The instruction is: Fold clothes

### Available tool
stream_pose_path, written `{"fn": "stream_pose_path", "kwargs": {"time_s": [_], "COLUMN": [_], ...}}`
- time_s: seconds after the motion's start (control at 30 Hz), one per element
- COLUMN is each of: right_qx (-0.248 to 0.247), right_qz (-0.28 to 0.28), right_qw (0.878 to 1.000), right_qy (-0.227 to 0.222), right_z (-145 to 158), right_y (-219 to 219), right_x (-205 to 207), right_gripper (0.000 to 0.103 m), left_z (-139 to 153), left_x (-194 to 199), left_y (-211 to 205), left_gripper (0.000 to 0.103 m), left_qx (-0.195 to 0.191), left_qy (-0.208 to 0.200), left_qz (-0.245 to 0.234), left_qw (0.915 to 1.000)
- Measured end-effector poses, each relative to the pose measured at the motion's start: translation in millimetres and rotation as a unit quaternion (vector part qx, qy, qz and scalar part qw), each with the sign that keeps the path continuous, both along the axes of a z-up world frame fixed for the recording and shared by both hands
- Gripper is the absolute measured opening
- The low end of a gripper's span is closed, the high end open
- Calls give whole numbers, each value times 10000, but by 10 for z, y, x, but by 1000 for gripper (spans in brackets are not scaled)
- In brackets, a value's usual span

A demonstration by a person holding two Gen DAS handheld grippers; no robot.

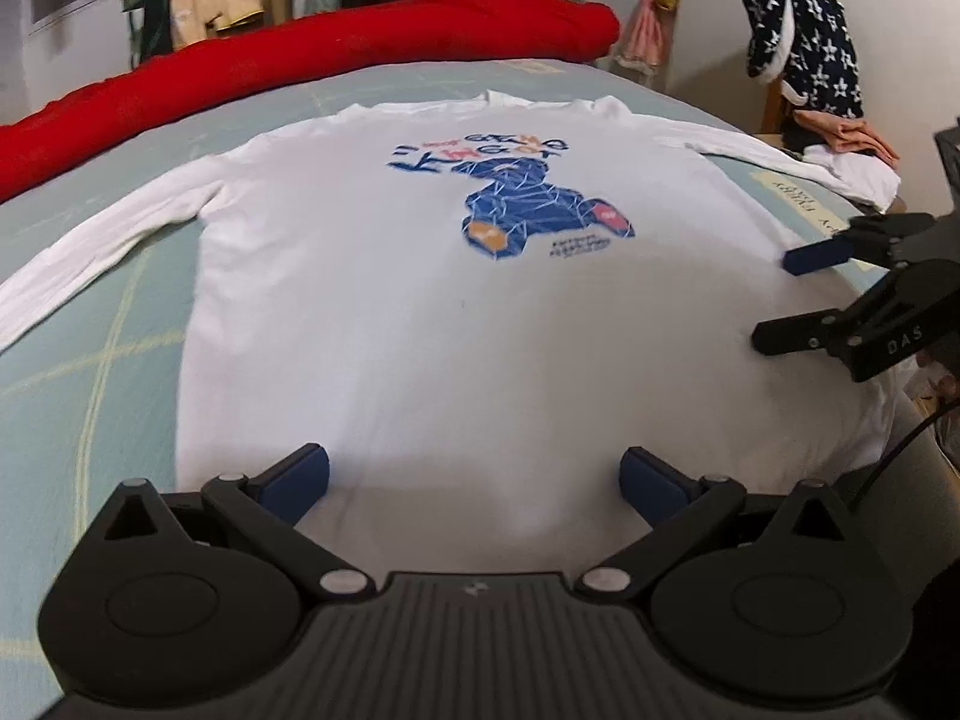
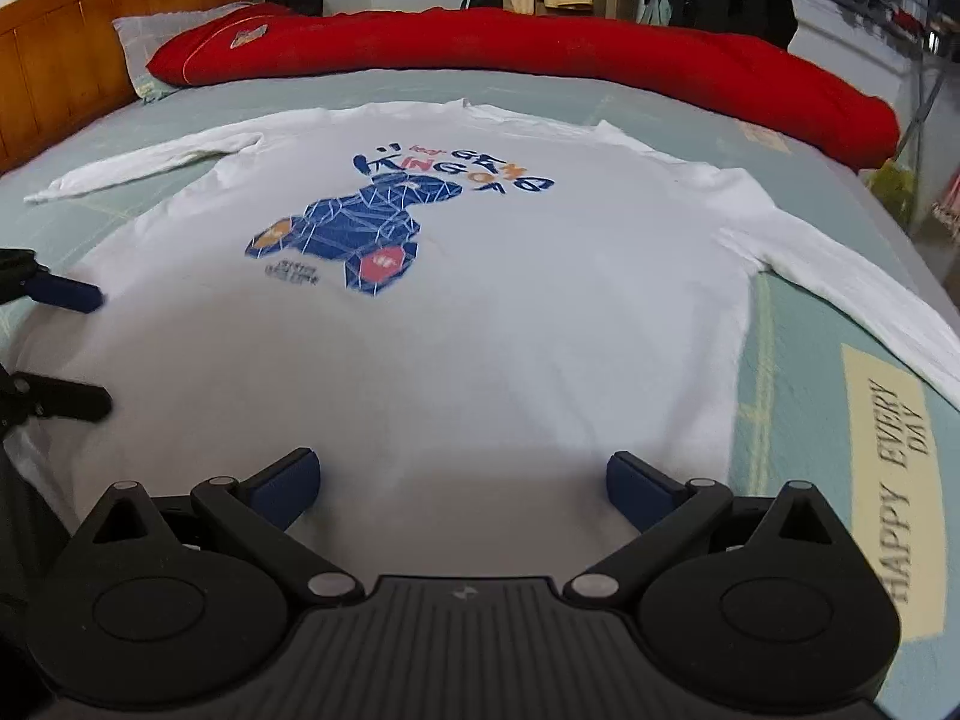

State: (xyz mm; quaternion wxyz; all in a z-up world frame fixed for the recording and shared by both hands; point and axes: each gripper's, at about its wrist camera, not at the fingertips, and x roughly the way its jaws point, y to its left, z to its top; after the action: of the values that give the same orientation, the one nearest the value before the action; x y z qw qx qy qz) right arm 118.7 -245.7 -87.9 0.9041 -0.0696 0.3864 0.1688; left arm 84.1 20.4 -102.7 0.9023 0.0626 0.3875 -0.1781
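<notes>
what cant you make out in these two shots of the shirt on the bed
- White shirt hem: both views, hidden behind each tongs' own body.
- Small print under the bear graphic: blurred, unreadable.
- Right sleeve cuff: right wrist view, cut off by the edge.
- Left tongs: mostly cut off there.

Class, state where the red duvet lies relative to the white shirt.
In both wrist views the red duvet lies rolled along the bed's far side, beyond the collar of the white shirt.
</notes>
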Motion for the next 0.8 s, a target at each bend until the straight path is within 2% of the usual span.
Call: {"fn": "stream_pose_path", "kwargs": {"time_s": [0.2,0.33,0.43,0.57,0.8], "right_qx": [93,58,63,43,76], "right_qz": [-211,-295,-310,-309,-312], "right_qw": [9997,9995,9994,9994,9992], "right_qy": [-104,-139,-157,-166,-228], "right_z": [-48,-63,-64,-59,-71], "right_y": [-43,-13,-13,-8,-15], "right_x": [-152,-153,-160,-160,-173], "right_gripper": [103,103,103,103,103], "left_z": [100,120,42,24,89], "left_x": [36,168,155,52,50], "left_y": [-20,-111,-155,-33,48], "left_gripper": [102,102,102,102,102], "left_qx": [113,-108,-70,-242,-312], "left_qy": [43,8,2,18,115], "left_qz": [-45,-71,-34,103,242], "left_qw": [9999,9999,10000,9997,9992]}}
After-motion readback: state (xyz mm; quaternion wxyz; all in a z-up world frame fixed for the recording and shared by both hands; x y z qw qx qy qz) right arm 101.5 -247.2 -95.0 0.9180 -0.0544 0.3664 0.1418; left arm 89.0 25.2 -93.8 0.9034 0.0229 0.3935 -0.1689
